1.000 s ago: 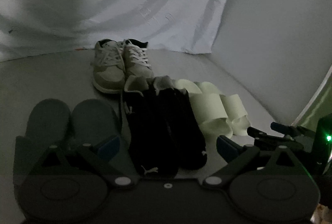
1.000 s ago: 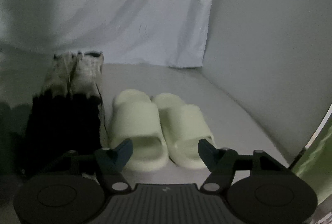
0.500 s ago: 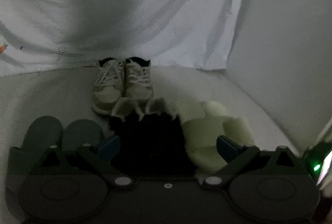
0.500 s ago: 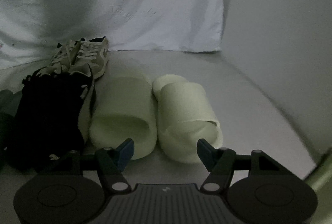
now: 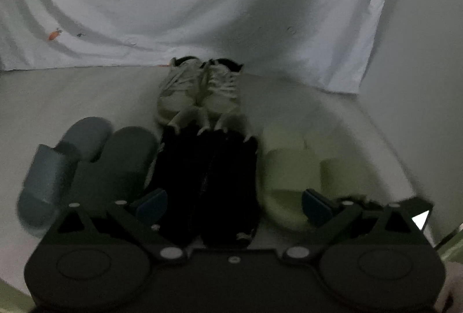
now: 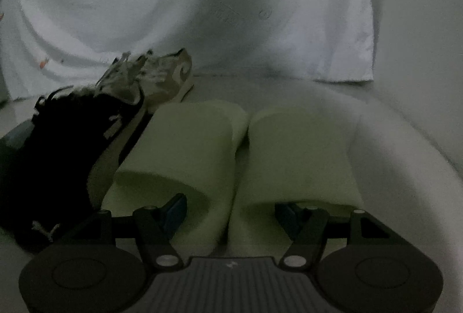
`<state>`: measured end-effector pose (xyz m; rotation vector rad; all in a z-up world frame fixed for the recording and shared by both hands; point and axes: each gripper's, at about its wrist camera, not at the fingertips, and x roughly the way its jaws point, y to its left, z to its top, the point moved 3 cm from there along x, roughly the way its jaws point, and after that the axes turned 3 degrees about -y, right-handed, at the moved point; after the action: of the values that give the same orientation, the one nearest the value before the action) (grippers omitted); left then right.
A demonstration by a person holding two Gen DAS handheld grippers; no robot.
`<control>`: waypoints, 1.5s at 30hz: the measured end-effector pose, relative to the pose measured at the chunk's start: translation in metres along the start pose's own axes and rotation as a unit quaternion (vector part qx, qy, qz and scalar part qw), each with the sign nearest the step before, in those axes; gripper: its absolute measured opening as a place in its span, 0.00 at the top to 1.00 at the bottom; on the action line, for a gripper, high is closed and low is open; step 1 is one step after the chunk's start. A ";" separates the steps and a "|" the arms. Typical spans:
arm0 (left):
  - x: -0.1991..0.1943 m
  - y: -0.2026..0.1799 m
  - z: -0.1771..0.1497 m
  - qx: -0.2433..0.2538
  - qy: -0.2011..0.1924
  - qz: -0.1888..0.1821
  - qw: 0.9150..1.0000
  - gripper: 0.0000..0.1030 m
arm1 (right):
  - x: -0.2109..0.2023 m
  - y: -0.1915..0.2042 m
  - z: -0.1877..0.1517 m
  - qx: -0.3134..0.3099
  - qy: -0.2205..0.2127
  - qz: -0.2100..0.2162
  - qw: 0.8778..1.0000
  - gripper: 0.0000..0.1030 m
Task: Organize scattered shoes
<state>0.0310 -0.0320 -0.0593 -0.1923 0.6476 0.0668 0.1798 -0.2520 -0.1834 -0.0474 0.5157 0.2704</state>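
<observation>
On the pale floor (image 5: 72,93) I see four pairs in rows; my right gripper (image 6: 231,210) is closing, one finger inside each pale green slide (image 6: 237,156), not yet pinching them; my left gripper (image 5: 234,201) hangs wide apart over the black sneakers (image 5: 205,182), holding nothing

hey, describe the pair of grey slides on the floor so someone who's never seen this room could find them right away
Start at the white sheet hanging over the back wall, then drop to the row of shoes on the floor in front of it. The grey slides are at the row's left end, beside the black sneakers; the only other slides are pale green.
</observation>
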 end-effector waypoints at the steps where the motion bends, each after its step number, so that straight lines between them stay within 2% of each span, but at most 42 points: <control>1: -0.001 0.003 0.002 -0.005 -0.002 0.003 1.000 0.02 | 0.001 -0.001 0.003 0.003 -0.001 -0.001 1.000 0.53; 2: -0.002 0.006 0.004 -0.012 -0.005 0.005 1.000 0.02 | 0.001 0.000 0.005 0.001 -0.002 -0.002 1.000 0.56; 4: 0.000 0.013 0.014 -0.022 -0.020 0.000 1.000 0.02 | -0.002 0.002 0.013 -0.016 -0.013 -0.001 1.000 0.69; 6: 0.004 0.014 0.023 -0.022 -0.030 -0.003 0.999 0.02 | -0.005 0.006 0.022 -0.040 -0.026 0.002 0.999 0.73; 7: 0.006 0.013 0.031 -0.017 -0.040 -0.013 0.999 0.02 | -0.007 0.009 0.034 -0.060 -0.035 0.000 0.998 0.73; 10: 0.018 0.008 0.053 0.001 -0.064 -0.036 0.997 0.02 | -0.011 -0.001 0.065 -0.034 -0.037 0.001 0.999 0.73; 11: 0.019 0.006 0.055 0.002 -0.064 -0.037 0.997 0.02 | -0.014 -0.006 0.077 -0.031 -0.042 -0.005 0.999 0.73; 15: 0.035 -0.008 0.070 0.006 -0.075 -0.087 0.993 0.02 | -0.035 -0.021 0.115 -0.043 -0.077 -0.046 0.995 0.71; 20: 0.053 -0.033 0.075 0.004 -0.073 -0.118 0.990 0.02 | -0.068 -0.058 0.161 -0.069 -0.133 -0.090 0.985 0.68; 25: 0.069 -0.067 0.077 0.002 -0.083 -0.138 0.987 0.02 | -0.074 -0.102 0.195 -0.072 -0.172 -0.116 0.976 0.66; 29: 0.092 -0.088 0.080 0.002 -0.093 -0.140 0.986 0.02 | -0.057 -0.134 0.208 -0.075 -0.184 -0.113 0.974 0.66; 31: 0.110 -0.102 0.085 0.011 -0.081 -0.131 0.988 0.02 | -0.036 -0.154 0.212 -0.085 -0.179 -0.105 0.974 0.66; 36: 0.141 -0.112 0.095 0.010 -0.088 -0.129 0.988 0.02 | 0.024 -0.184 0.212 -0.065 -0.129 -0.092 0.985 0.62; 38: 0.167 -0.115 0.105 -0.001 -0.065 -0.119 0.991 0.02 | 0.050 -0.194 0.206 -0.055 -0.112 -0.079 0.989 0.62; 41: 0.203 -0.123 0.125 0.002 -0.057 -0.116 0.992 0.02 | 0.092 -0.205 0.196 -0.045 -0.092 -0.062 0.993 0.62; 45: 0.253 -0.137 0.156 0.015 -0.050 -0.092 0.994 0.02 | 0.144 -0.220 0.182 -0.023 -0.059 -0.032 0.997 0.62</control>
<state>0.3412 -0.1343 -0.0689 -0.2165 0.5291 -0.1102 0.4464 -0.4079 -0.1009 -0.0929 0.3901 0.2207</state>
